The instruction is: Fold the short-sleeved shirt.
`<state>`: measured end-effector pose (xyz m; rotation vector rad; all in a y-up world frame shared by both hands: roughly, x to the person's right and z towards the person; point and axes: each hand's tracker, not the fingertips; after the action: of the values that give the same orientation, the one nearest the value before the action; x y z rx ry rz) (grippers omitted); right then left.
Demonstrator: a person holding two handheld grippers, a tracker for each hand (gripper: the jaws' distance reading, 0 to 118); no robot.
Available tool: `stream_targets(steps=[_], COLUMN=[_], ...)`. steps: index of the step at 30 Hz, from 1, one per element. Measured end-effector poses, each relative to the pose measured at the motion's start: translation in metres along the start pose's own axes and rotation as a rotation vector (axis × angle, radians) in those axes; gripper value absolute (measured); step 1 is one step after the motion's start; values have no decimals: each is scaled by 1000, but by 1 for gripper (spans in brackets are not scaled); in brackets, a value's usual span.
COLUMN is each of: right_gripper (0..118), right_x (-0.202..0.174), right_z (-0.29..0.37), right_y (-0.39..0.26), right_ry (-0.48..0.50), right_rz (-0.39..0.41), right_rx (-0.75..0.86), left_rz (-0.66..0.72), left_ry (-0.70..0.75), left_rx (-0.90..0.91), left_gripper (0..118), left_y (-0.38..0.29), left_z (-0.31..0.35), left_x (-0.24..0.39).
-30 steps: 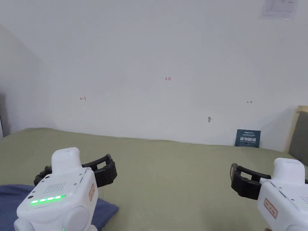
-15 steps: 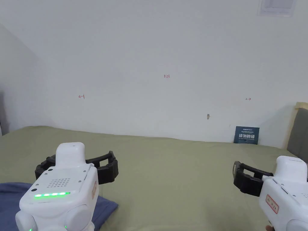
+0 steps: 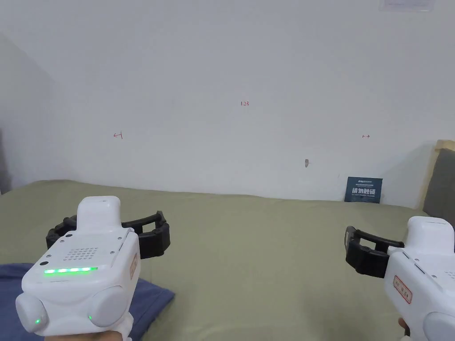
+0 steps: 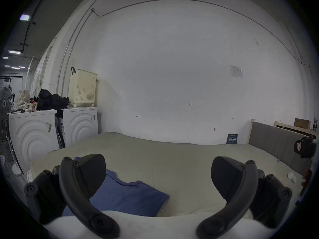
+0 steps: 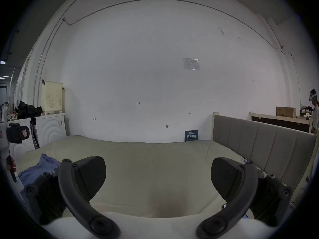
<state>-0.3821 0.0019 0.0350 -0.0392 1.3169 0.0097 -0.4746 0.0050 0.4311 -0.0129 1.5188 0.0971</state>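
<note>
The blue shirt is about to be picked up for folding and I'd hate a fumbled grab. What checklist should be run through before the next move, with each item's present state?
1. Left gripper open with nothing between its fingers: ok.
2. Right gripper open and holding nothing: ok.
3. Blue shirt lying on the bed, below the left gripper: ok.
4. Shirt spread flat with both sleeves showing: cannot tell, part of it is hidden behind the gripper.
5. Right gripper near the shirt: not ok, it hangs over bare bed, off to the right.
6. Free space on the bed beside the shirt for folding: ok.
</note>
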Motion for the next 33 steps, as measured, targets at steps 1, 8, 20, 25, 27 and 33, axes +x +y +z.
stream_targets(steps=[1, 8, 20, 25, 27, 33], right_gripper=[117, 117, 1, 0, 0, 0], right_x=[0, -4, -13, -40, -60, -153], right_z=[-1, -8, 6, 12, 7, 0], right_y=[-1, -3, 0, 6, 6, -6], right_ry=[4, 11, 40, 114, 190, 435], right_rz=[3, 50, 91, 89, 87, 82], right_rx=[2, -23, -25, -33, -46, -86], left_rz=[-1, -23, -47, -31, -17, 23], left_ry=[-5, -17, 50, 43, 92, 326], left_rx=[0, -12, 35, 17, 23, -24], left_gripper=[118, 118, 2, 2, 2, 2], left_y=[0, 0, 0, 7, 12, 9], left_z=[-1, -5, 10, 24, 37, 95], left_x=[0, 4, 11, -16, -40, -128])
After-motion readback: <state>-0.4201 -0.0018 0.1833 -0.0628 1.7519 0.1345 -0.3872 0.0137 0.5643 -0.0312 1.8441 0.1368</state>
